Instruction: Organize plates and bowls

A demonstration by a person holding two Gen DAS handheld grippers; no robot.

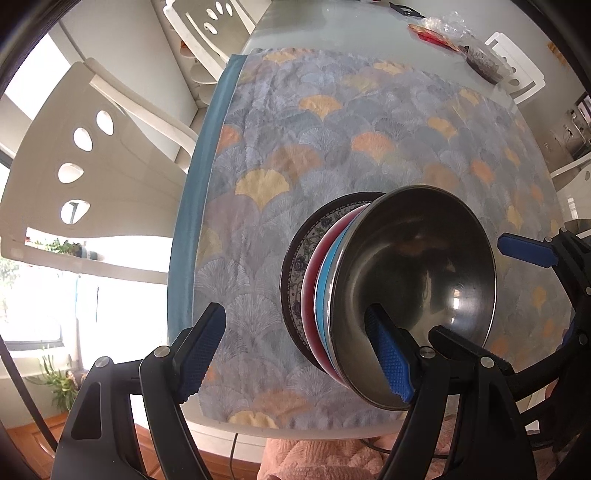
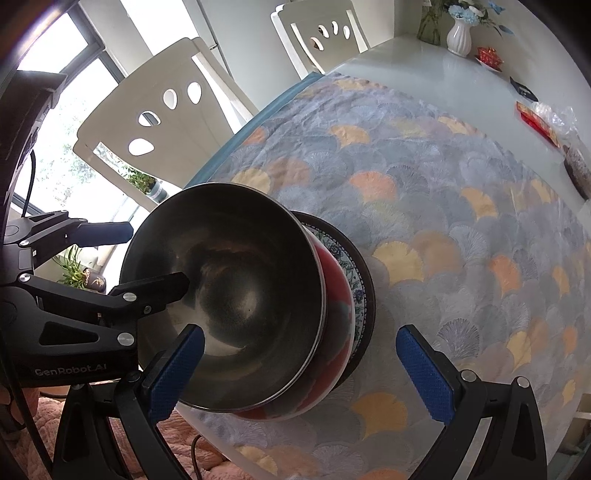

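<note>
From where I sat, the sorting looked close to finished. A single stack stood on the fan-patterned grey-blue tablecloth (image 1: 332, 140) near the front edge of the pale glass-topped table (image 2: 443, 74): a dark-rimmed plate with a blue floral border (image 1: 295, 266) at the bottom, a red bowl (image 1: 308, 295) on it, a light blue bowl (image 1: 323, 291) nested in that, and a shiny stainless steel bowl (image 1: 417, 280) on top. In the right wrist view I could make out only the red bowl between the steel one and the plate; the blue one was hidden there.

My left gripper (image 1: 295, 354) had its jaws spread wide, one finger reaching over the steel bowl's near rim into its hollow and the other well outside the stack over the cloth, so it was clamping nothing. Whether the inner pad touched the metal I could not tell. My right gripper (image 2: 299, 376) was likewise spread, its jaws straddling the near side of the stack without closing on it.

I saw no other plate or bowl loose on the cloth. At the far end lay only a crumpled clear plastic wrapper (image 1: 448, 24), a red packet (image 1: 430, 37) and a white vase of flowers (image 2: 460, 35). I judged that what remained was at most to seat or square up the steel bowl and draw both tools clear.
</note>
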